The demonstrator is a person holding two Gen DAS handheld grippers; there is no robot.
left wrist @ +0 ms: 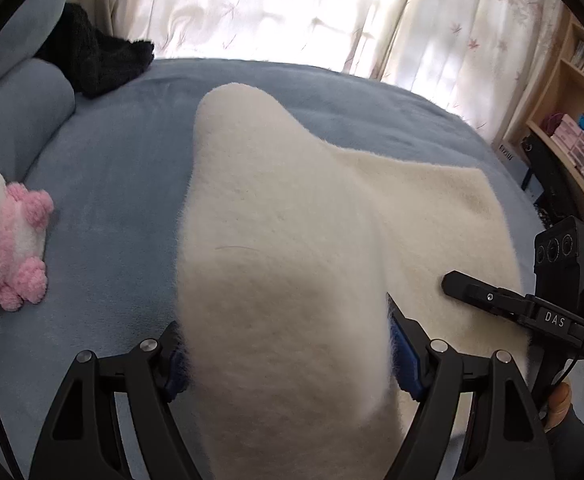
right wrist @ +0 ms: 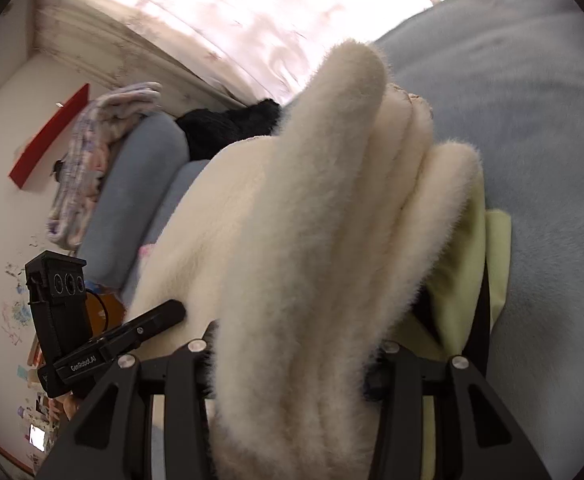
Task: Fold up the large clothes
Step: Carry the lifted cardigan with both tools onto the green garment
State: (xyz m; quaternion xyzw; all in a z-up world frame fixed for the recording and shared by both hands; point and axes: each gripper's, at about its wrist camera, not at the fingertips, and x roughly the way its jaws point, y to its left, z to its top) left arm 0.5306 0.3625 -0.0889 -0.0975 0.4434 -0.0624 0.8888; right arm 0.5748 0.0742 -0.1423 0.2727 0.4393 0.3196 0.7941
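Note:
A thick cream fleece garment (left wrist: 292,200) lies across the blue bed cover (left wrist: 111,180), its near part lifted in a hump. My left gripper (left wrist: 283,320) is shut on a wide fold of it, and the blue pads (left wrist: 402,344) press into the pile on both sides. My right gripper (right wrist: 296,344) is shut on several bunched layers of the same garment (right wrist: 312,200), with a pale yellow-green lining (right wrist: 464,272) hanging at the right. The tips of both grippers are buried in fleece. In the left wrist view, the right gripper's finger (left wrist: 472,292) rests on the garment's right side.
A pink and white plush toy (left wrist: 11,232) sits at the bed's left edge. A black fuzzy item (left wrist: 95,60) and blue pillows (left wrist: 15,112) lie at the head. Flowered curtains (left wrist: 271,8) hang behind the bed. A wooden shelf (left wrist: 572,120) stands at the right. A pastel blanket (right wrist: 103,140) tops the pillows.

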